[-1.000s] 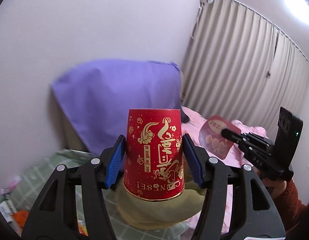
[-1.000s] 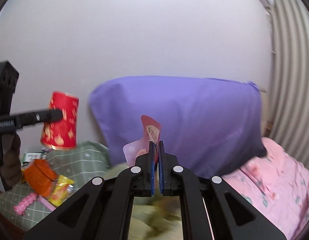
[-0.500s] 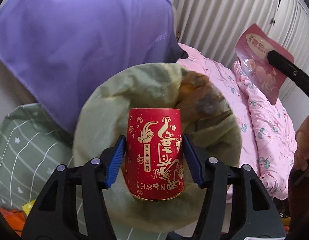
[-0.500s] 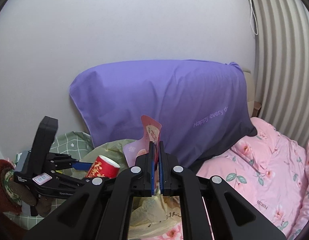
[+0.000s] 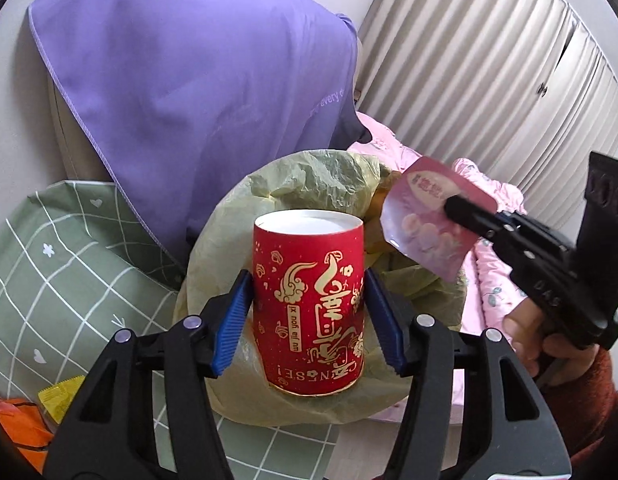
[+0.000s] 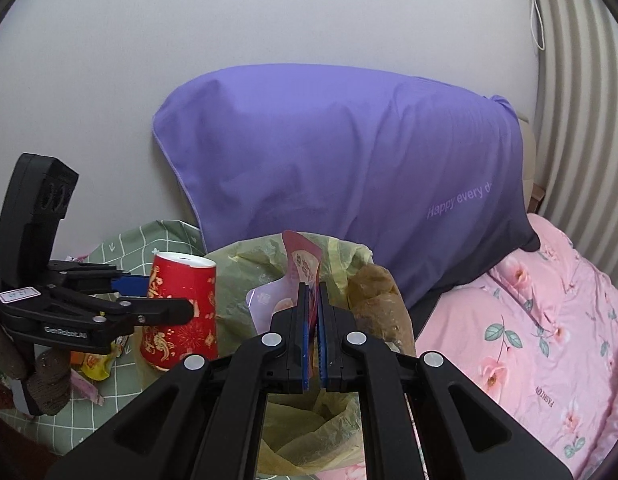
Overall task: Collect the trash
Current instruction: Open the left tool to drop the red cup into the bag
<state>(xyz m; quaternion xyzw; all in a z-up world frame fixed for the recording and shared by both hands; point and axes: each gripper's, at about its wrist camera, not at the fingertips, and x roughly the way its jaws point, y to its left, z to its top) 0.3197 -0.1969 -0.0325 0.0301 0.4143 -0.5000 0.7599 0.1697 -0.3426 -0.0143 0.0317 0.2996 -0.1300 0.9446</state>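
Between the left gripper's [image 5: 309,312] fingers sits an upside-down red paper cup [image 5: 309,304], clamped by both blue pads. Just beyond it gapes a yellow-green trash bag [image 5: 309,184]. Right gripper's [image 6: 314,344] fingers pinch a pink wrapper [image 6: 305,264] above the bag, before a purple pillow [image 6: 349,160].

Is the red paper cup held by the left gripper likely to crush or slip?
The red paper cup looks thin-walled and empty, so probably light and crushable. It is upside down, and its sides taper, so it might slip from the left gripper.
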